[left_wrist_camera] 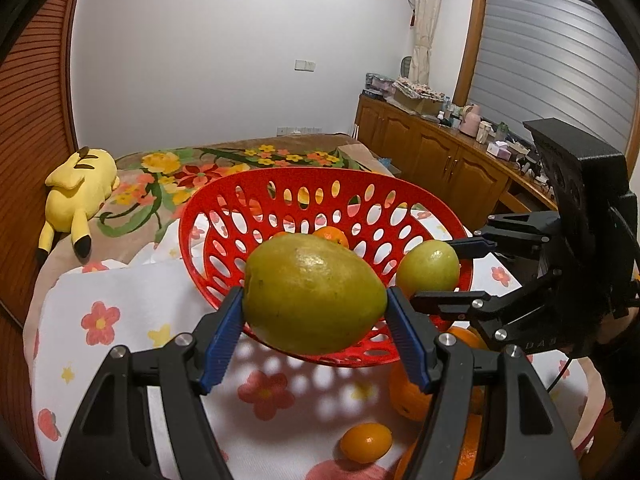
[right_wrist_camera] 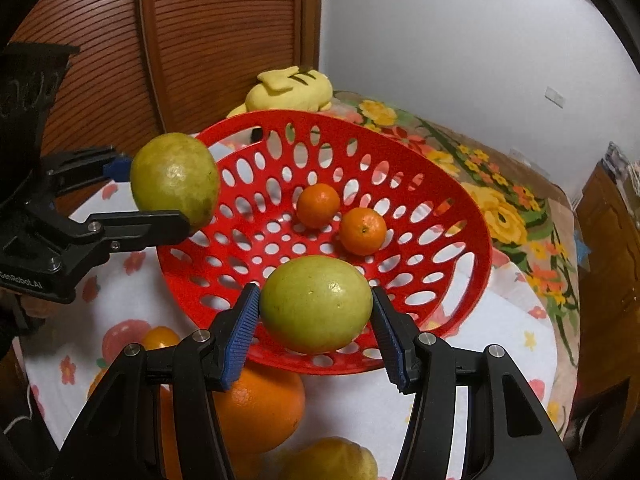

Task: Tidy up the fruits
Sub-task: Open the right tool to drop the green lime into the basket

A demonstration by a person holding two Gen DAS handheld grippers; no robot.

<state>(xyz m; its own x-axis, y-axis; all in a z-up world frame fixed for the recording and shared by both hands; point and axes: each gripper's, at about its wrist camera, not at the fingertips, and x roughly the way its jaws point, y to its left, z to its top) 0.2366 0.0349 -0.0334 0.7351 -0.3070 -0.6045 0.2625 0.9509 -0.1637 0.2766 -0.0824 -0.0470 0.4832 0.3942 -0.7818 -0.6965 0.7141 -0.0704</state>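
Two green fruits held over the red basket, one in each tool

The left tool (left_wrist_camera: 314, 312) is clenched on a large green pear-shaped fruit (left_wrist_camera: 314, 294), its blue pads (left_wrist_camera: 224, 336) pressing the fruit's two ends; the right tool (right_wrist_camera: 314, 308) grips a rounder green fruit (right_wrist_camera: 316, 304) the same way, across its widest part. Both fruits look firm, smooth-skinned and fairly heavy, so they could slip on a glossy rind or bruise if squeezed hard; a hold at the broadest girth seems safest. Each fruit hangs just above the near rim of the red basket (right_wrist_camera: 472, 240), which sits tilted on a flowered cloth (left_wrist_camera: 120, 320) over the bed, not a bench. Two small oranges (right_wrist_camera: 318, 205) already lie inside the basket; a large orange (right_wrist_camera: 260, 412) and a small orange fruit (left_wrist_camera: 366, 442) lie on the cloth below the tools.
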